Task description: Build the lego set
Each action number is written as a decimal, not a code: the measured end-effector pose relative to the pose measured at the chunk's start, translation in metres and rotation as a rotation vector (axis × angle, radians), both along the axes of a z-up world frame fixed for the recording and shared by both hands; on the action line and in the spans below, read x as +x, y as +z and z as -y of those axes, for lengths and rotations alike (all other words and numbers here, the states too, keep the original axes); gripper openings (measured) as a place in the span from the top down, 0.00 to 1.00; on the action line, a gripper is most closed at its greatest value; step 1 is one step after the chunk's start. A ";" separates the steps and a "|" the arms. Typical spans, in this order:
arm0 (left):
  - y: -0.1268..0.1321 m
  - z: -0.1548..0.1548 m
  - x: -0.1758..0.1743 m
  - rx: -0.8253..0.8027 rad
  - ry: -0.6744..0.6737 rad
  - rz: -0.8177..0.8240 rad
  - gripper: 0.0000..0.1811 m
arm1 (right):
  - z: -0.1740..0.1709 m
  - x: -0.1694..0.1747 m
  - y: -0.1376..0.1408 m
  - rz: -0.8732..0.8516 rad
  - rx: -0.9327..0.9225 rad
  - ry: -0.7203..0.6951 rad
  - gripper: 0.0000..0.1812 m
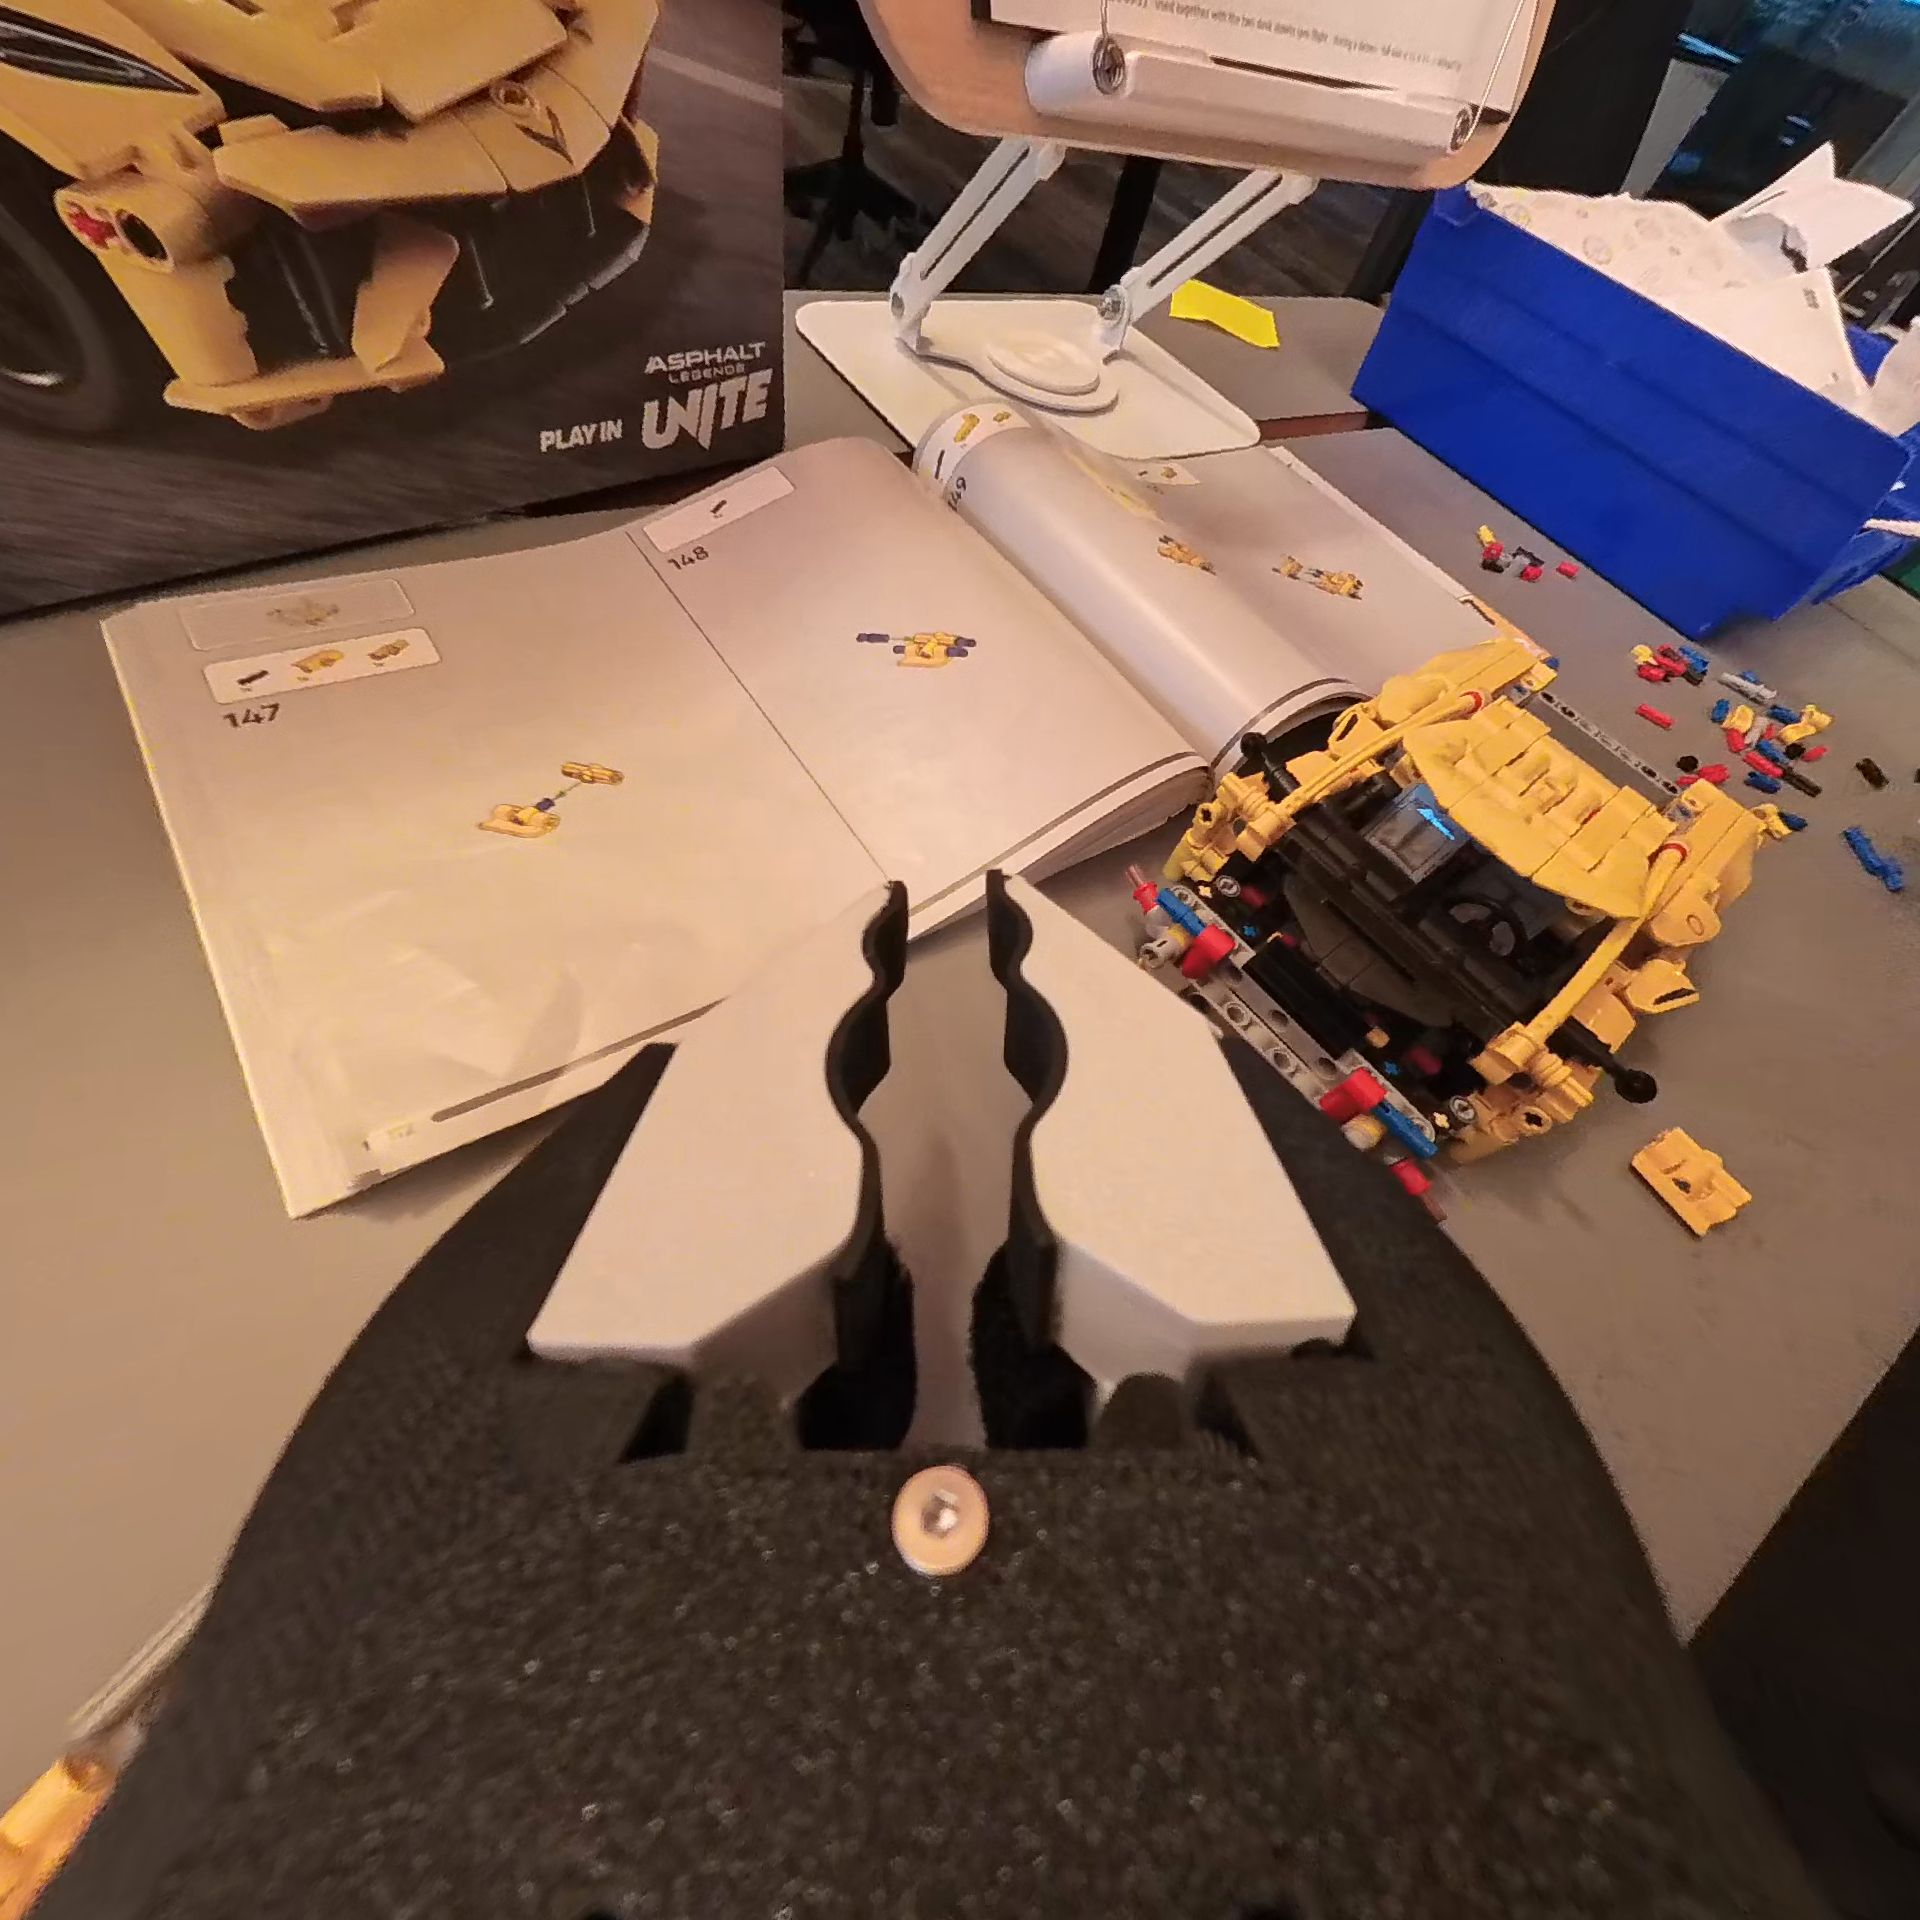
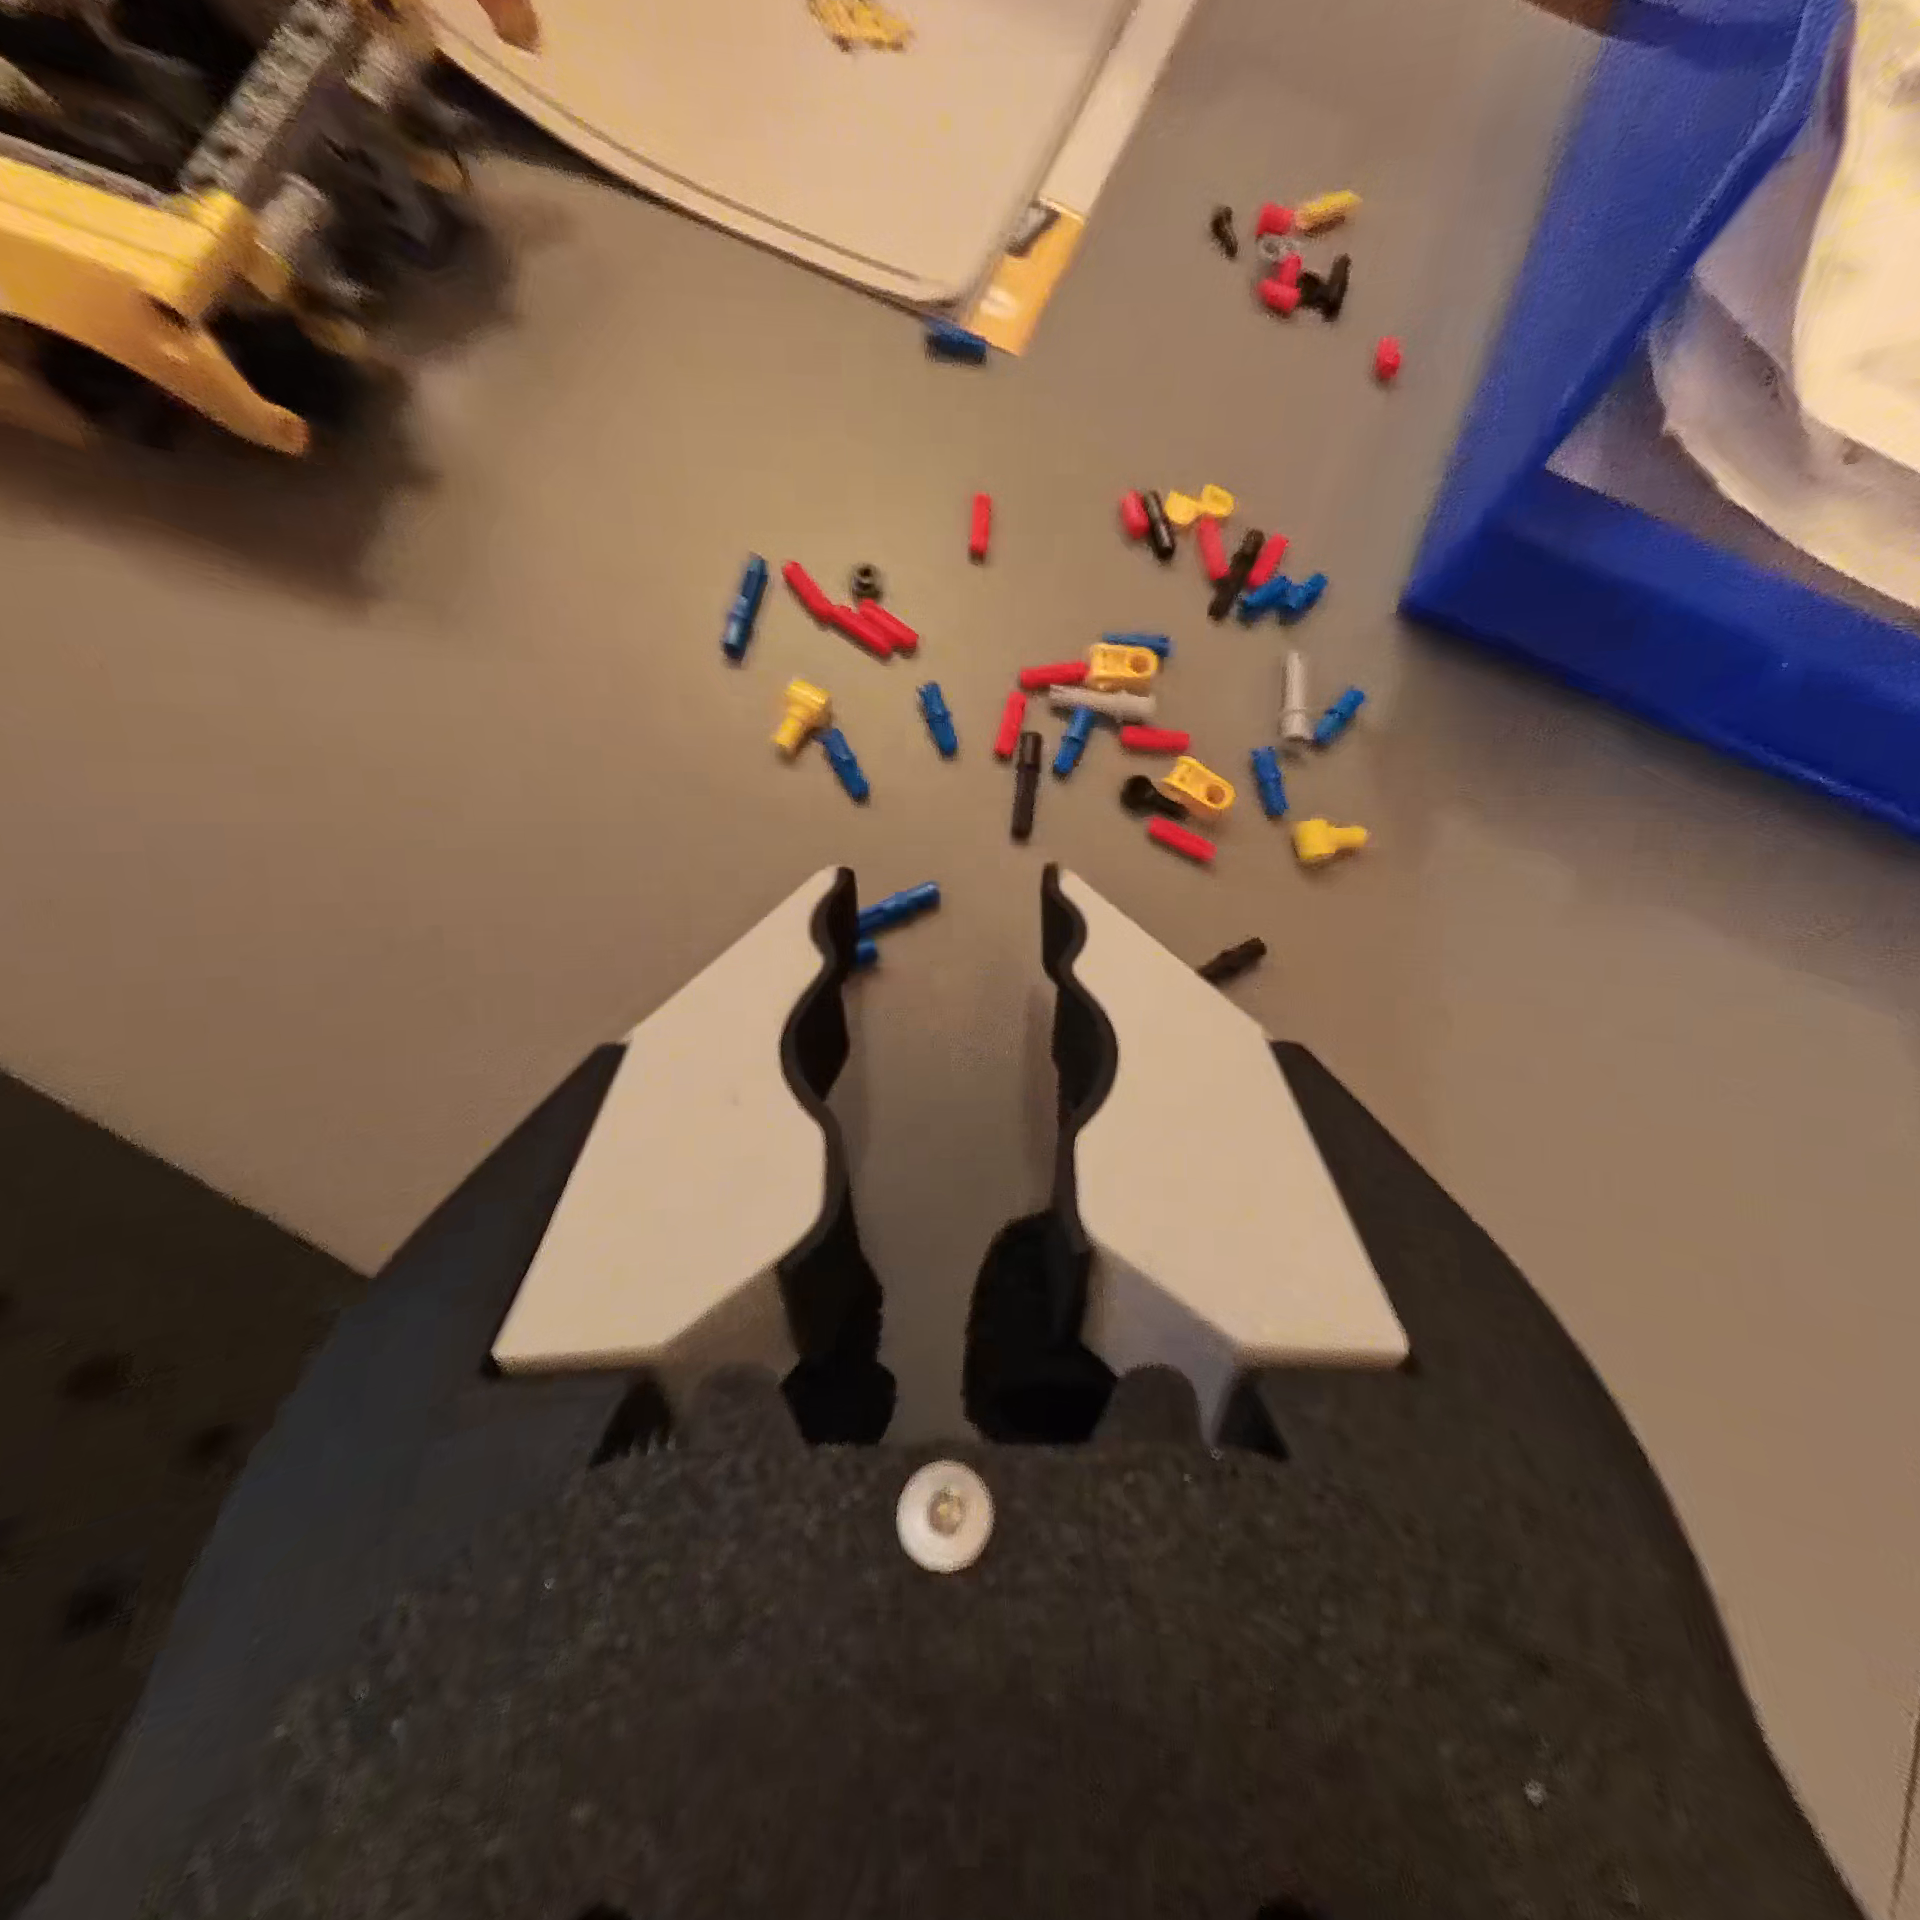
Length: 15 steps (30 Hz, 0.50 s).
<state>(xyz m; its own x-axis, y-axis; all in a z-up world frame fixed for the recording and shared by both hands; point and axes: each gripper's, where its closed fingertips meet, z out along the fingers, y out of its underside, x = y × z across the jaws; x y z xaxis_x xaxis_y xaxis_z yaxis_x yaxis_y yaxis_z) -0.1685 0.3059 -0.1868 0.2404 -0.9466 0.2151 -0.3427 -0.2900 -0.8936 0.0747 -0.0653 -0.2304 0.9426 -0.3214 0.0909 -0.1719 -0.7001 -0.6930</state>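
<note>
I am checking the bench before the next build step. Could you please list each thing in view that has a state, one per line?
left gripper: open, empty, above the booklet
right gripper: open, empty, above the loose pins
instruction booklet: open, lying flat, right pages curled
yellow car model: partly built, on the table
loose pins: scattered on the table
blue bin: open, holding crumpled paper bags
set box: standing upright

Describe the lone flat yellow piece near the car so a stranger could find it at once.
Start at the half-built yellow car on the grey table. Look just off its near right corner for a flat yellow piece. Unlike the small pegs scattered beyond the car, it lies alone and is wide and flat.
</note>
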 end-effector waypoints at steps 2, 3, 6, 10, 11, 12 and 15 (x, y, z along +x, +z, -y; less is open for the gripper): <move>-0.001 0.001 0.001 0.006 -0.006 -0.009 0.92 | -0.008 -0.002 -0.004 -0.030 0.011 0.029 0.81; -0.002 0.002 0.001 0.010 -0.009 -0.012 0.92 | -0.014 -0.001 -0.005 -0.031 0.009 0.042 0.81; -0.002 0.002 0.001 0.031 -0.007 -0.018 0.92 | -0.030 0.002 -0.008 -0.010 0.009 0.102 0.83; -0.001 0.003 0.002 0.049 -0.014 -0.021 0.92 | -0.043 -0.002 -0.011 -0.052 0.005 0.207 0.82; -0.001 0.004 0.002 0.055 -0.018 -0.023 0.92 | -0.043 -0.004 -0.013 -0.048 -0.008 0.247 0.82; -0.001 0.005 0.002 0.062 -0.022 -0.025 0.92 | -0.043 -0.004 -0.014 -0.035 -0.027 0.272 0.82; -0.002 0.007 0.004 0.090 -0.031 -0.037 0.92 | -0.041 -0.006 -0.016 -0.020 -0.045 0.345 0.80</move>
<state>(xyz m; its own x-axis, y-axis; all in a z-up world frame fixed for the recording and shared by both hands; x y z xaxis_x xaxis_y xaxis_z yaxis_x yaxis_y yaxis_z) -0.1649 0.2991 -0.1888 0.2165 -0.9688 0.1203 -0.3832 -0.1976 -0.9023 0.0690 -0.0240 -0.2460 0.9967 0.0208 0.0782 0.0673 -0.7488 -0.6594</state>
